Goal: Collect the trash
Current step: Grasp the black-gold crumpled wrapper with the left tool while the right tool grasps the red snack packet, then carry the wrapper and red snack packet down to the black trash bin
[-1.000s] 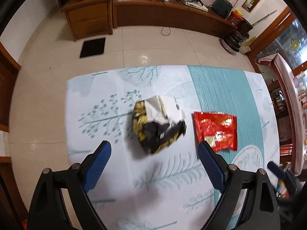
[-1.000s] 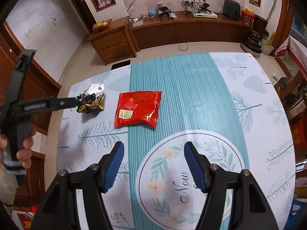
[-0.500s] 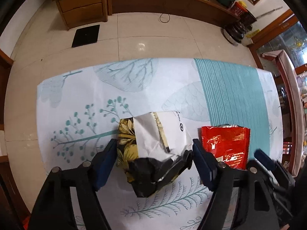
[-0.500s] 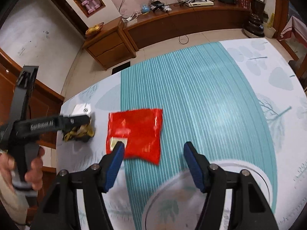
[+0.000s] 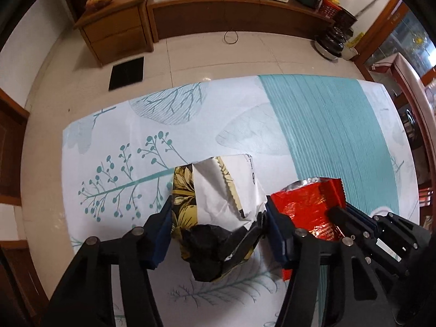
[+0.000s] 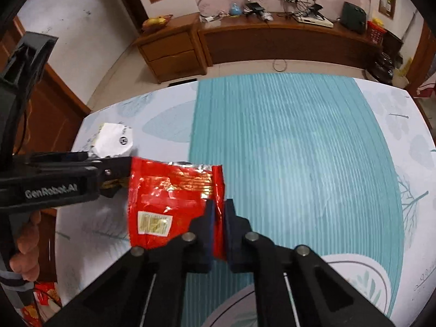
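Note:
A crumpled black, gold and white wrapper [image 5: 218, 212] lies on the patterned tablecloth [image 5: 190, 125]. My left gripper [image 5: 219, 218] is closed around it, one blue pad on each side, touching it. A red foil snack bag [image 6: 169, 199] lies beside it to the right. My right gripper [image 6: 218, 212] is shut on the red bag's right edge. The red bag [image 5: 308, 207] and my right gripper also show in the left wrist view. The white part of the wrapper [image 6: 114, 140] shows behind my left gripper in the right wrist view.
The table's far edge [image 5: 163, 92] drops to a tiled floor. A wooden cabinet [image 5: 117, 32] and a long sideboard [image 5: 231, 13] stand along the far wall. Red packets [image 6: 46, 294] lie below the table's left edge.
My left gripper moved onto the crumpled wrapper and closed around it. My right gripper moved forward to the red bag and shut on its right edge.

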A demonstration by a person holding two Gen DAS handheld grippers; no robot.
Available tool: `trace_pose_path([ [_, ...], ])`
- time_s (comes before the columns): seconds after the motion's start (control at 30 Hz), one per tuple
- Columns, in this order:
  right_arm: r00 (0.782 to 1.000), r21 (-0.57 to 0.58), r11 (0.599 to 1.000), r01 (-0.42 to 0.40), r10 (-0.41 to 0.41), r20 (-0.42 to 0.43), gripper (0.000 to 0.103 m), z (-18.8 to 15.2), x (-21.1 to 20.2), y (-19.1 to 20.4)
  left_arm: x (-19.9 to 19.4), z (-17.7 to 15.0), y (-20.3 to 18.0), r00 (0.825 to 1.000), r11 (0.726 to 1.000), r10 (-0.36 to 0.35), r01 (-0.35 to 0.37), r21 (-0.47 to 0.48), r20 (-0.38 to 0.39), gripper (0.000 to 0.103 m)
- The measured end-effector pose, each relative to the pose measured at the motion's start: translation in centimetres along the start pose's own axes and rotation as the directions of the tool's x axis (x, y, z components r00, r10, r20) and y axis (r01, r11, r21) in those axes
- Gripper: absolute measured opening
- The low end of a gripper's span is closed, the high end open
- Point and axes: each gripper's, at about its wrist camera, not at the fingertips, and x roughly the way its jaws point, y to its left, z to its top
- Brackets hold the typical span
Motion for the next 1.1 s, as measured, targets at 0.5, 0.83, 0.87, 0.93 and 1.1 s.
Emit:
trace_pose_path([
  [0.5,0.990,0.030,0.996,-0.085,0.081,0.113,0.003,-4.9,-8.7,-0.5,-8.7,-6.5,-2.6,0.992,0.998,0.021,-0.029,0.063,0.122,0.057],
  [0.83,0.980,0.022,0.992,-0.125,0.119,0.162,0.002,-12.4,-18.3,-2.2,-17.7,-16.2,-6.2,0.983,1.000,0.009,-0.014,0.027,0.185,0.057],
  [0.87,0.978,0.016,0.991,-0.131,0.127,0.167,0.002,-13.6,-19.5,-2.6,-18.4,-17.2,-6.6,0.982,1.000,0.004,-0.007,0.019,0.188,0.057],
  [0.93,0.974,-0.005,0.990,-0.143,0.142,0.177,0.002,-16.4,-22.0,-3.3,-20.4,-20.6,-8.0,0.981,1.000,-0.014,0.016,-0.007,0.194,0.057],
  [1.1,0.965,-0.076,0.981,-0.180,0.191,0.182,0.002,-22.9,-27.3,-5.2,-24.0,-28.9,-12.2,0.976,0.998,-0.001,0.014,-0.060,0.216,0.058],
])
